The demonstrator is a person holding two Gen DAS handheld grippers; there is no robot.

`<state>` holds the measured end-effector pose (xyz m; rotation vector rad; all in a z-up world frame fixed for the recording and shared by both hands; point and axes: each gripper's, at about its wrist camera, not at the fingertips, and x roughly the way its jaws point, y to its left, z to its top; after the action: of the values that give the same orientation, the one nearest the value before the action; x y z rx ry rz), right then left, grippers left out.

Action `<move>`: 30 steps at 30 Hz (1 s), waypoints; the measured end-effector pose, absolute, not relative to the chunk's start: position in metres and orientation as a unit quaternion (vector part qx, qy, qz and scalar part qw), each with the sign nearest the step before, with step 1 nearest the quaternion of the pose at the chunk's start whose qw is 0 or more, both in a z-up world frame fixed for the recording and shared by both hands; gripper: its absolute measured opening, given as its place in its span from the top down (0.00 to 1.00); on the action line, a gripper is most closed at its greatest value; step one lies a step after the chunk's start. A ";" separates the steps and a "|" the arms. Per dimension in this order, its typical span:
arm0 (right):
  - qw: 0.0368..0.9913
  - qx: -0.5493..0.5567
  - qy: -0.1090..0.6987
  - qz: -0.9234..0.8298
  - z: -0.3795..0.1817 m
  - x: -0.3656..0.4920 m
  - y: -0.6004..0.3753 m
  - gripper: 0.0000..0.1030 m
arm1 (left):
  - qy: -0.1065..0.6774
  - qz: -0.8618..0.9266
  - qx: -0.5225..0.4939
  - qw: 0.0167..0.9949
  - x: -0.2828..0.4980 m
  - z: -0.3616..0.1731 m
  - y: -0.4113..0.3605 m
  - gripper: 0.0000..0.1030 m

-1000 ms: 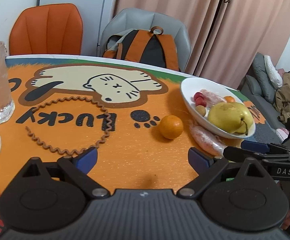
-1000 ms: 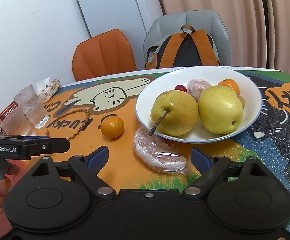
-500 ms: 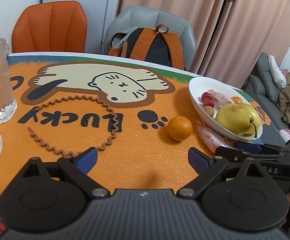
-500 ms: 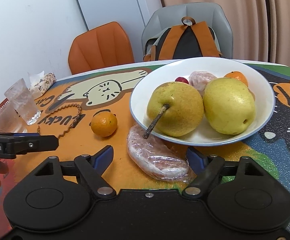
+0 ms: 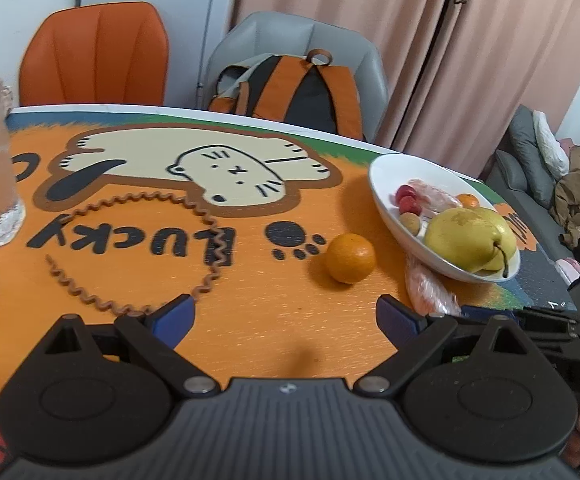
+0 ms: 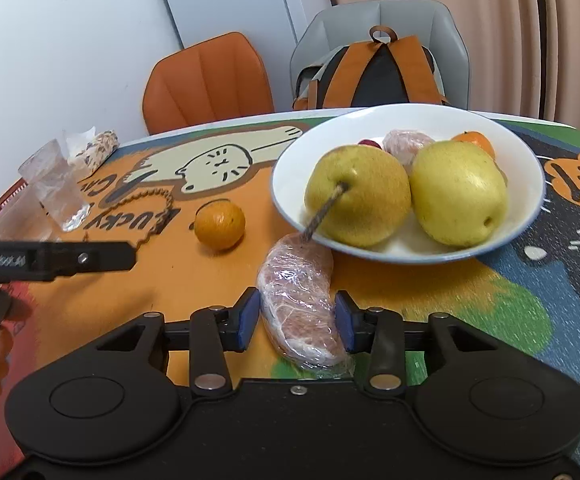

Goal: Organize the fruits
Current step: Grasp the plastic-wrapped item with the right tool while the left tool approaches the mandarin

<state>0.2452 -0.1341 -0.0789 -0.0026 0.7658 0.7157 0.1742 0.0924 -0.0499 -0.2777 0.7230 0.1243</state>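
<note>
Orange mandarin (image 6: 219,224) beside white bowl (image 6: 530,208)

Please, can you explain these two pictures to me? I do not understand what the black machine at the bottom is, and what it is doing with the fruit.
A person holds a hand tool with a two-finger claw in each hand; a camera on each looks along its fingers. One picture is from the left claw, open over the table. The other is from the right claw, whose jaws have just been closing around a plastic-wrapped fruit beside the white bowl. The bowl holds two pears and smaller fruits. An orange, a coiled cord and glasses also stand on the table.
</note>
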 end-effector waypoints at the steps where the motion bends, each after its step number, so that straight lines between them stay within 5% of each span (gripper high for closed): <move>1: 0.865 0.000 0.367 0.341 -0.078 0.244 -0.137 0.63 | 0.353 0.058 -0.133 0.924 0.176 -0.050 0.089 0.07; 19: 0.879 0.015 0.379 0.290 -0.076 0.234 -0.201 0.64 | 0.346 0.043 -0.103 0.932 0.217 -0.054 0.055 0.13; 30: 0.879 0.019 0.371 0.298 -0.079 0.244 -0.192 0.49 | 0.351 0.047 -0.093 0.931 0.236 -0.061 0.055 0.25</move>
<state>0.2440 -0.1922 -0.0793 0.0399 0.7741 0.6217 0.2363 0.0546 -0.0614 -0.1898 0.7177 0.0972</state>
